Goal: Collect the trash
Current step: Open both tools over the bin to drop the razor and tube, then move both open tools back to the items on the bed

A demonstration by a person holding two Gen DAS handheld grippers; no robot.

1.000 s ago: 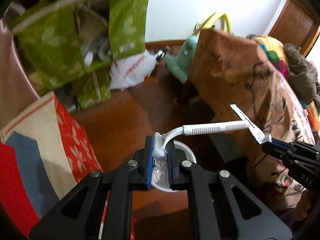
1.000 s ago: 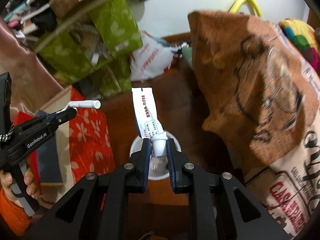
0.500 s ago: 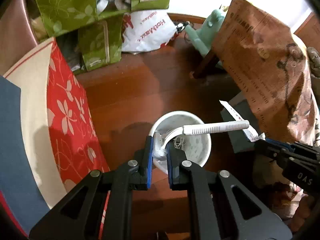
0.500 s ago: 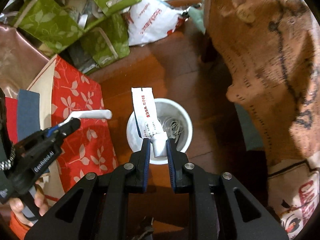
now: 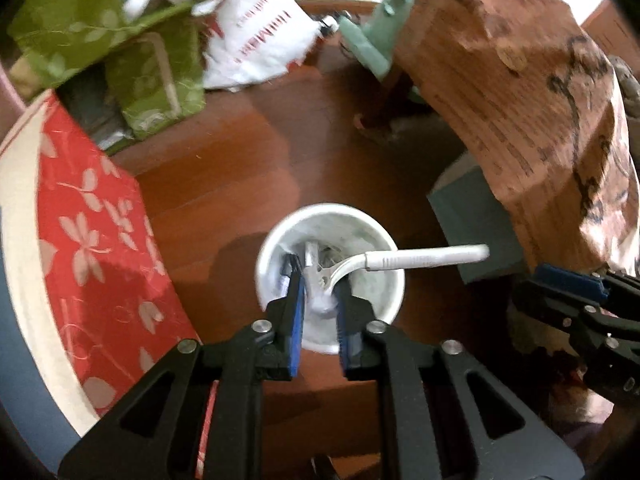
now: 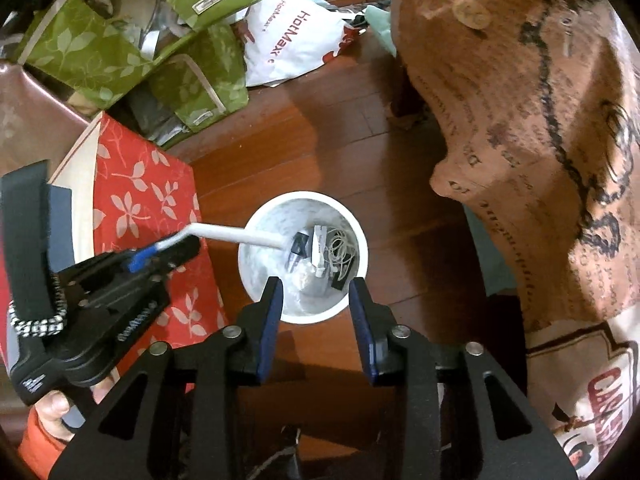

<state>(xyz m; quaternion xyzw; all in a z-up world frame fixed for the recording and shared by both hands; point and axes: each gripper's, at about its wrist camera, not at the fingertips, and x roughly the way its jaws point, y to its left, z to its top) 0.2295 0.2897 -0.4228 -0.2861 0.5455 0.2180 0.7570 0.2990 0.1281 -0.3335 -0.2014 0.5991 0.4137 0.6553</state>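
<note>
Left wrist view shows my left claw (image 5: 319,280) pinched narrow on the head end of a white razor (image 5: 400,259); its handle runs toward the right of the frame, across the far rim of the white bin (image 5: 394,280) that sits at the centre on the wood floor (image 5: 248,168). My right claw's blue pads peek in at the right edge.

Right wrist view, from the left edge: my left claw (image 6: 168,251) comes in with the razor (image 6: 236,236) reaching over the bin's (image 6: 256,280) left rim, its free end inside the opening. At the centre my right claw (image 6: 315,292) stands wide with nothing between the pads, poised above the near rim.

I judge the step in hand to be dropping trash into the bin: my right side looks done, the razor is next. That calls for letting the left pads part while the razor sits over the opening; since the handle spans the rim, I would tip it downward first, or it may hang on the edge or fall to the floor.

Inside the bin I see a white tube (image 6: 319,250), a tangle of pale string (image 6: 340,246), and small dark scraps I cannot identify.
</note>
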